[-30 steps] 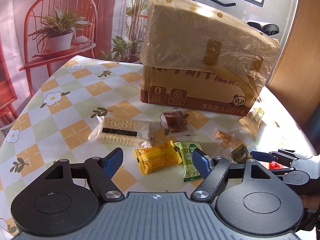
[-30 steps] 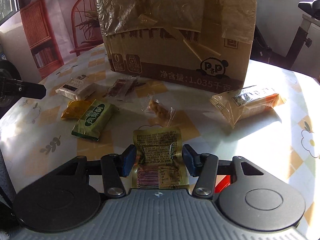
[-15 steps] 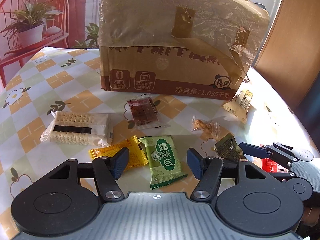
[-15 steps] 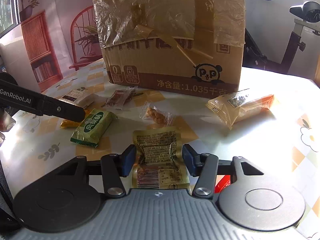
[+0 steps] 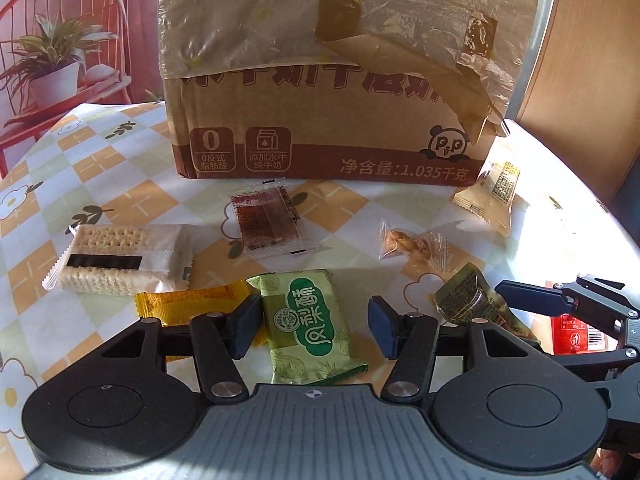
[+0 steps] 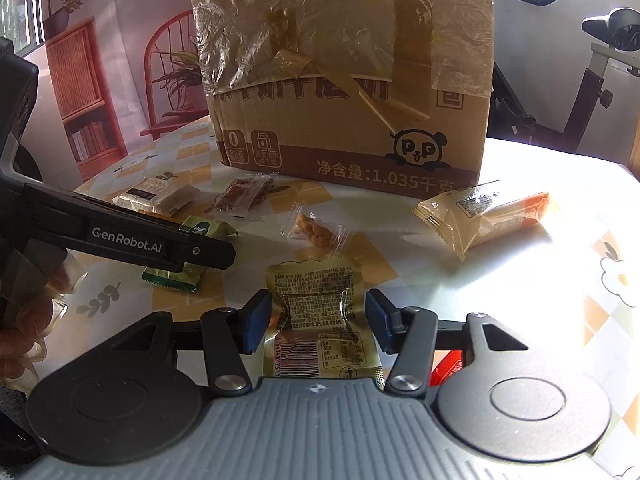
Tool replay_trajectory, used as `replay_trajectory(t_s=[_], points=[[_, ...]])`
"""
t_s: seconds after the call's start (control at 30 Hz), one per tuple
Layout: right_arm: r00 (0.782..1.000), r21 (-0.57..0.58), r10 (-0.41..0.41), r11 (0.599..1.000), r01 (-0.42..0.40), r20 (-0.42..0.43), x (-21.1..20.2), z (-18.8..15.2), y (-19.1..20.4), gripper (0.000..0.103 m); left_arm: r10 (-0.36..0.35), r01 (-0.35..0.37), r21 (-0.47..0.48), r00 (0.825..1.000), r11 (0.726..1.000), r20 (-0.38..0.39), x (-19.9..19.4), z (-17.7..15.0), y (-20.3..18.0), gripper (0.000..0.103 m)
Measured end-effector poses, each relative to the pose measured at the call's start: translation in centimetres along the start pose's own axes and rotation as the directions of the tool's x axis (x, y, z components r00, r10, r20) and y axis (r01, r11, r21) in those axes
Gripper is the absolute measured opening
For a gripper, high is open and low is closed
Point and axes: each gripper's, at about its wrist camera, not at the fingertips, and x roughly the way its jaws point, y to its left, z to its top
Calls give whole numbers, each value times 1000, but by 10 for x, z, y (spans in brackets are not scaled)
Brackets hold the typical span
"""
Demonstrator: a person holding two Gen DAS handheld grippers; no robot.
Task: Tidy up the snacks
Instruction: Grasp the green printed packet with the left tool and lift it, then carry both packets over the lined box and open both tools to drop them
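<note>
Jaws of the left gripper point(image 5: 314, 326), just closing, still gape astride the green snack packet point(image 5: 310, 326), whose long axis runs along them.

Tablecloth point(image 5: 120, 168): orange, pale-green, white checks, flower print. Carton point(image 5: 320, 128): tan, maroon band. Packets: green point(image 5: 308, 320), yellow point(image 5: 188, 304), olive-gold point(image 6: 320, 300). Gripper pads point(image 5: 247, 324) blue.
</note>
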Motion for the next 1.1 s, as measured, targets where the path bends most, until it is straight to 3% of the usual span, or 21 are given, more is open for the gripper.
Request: replay_trajectory(t_s=[0.1,0.17,0.3,0.43,0.5,0.8,1.1], points=[[1000,0,0,1000,0,0,0,0,0,55,-42,43,-36,999,998,14,-2,4,5,50],[1000,0,-1,1000,1,0,0,0,0,55,-66,67,-57,998,996,8,-2,5,9,49],[1000,-1,-1,1000,1,-1,1,0,0,55,-60,60,-55,998,997,2,0,4,9,47],[1000,-4,-3,1000,3,0,1,0,1,55,-27,27,12,1000,1000,12,1,2,1,47],[1000,-4,-3,1000,3,-1,1,0,1,55,8,-9,24,1000,1000,23,0,0,0,40],[1000,-9,-6,1000,6,4,1,0,2,55,-26,28,-78,999,997,32,-22,-15,18,40],[999,13,-12,1000,11,33,-8,1,-2,50,-31,37,-62,996,997,88,-42,-10,20,40]])
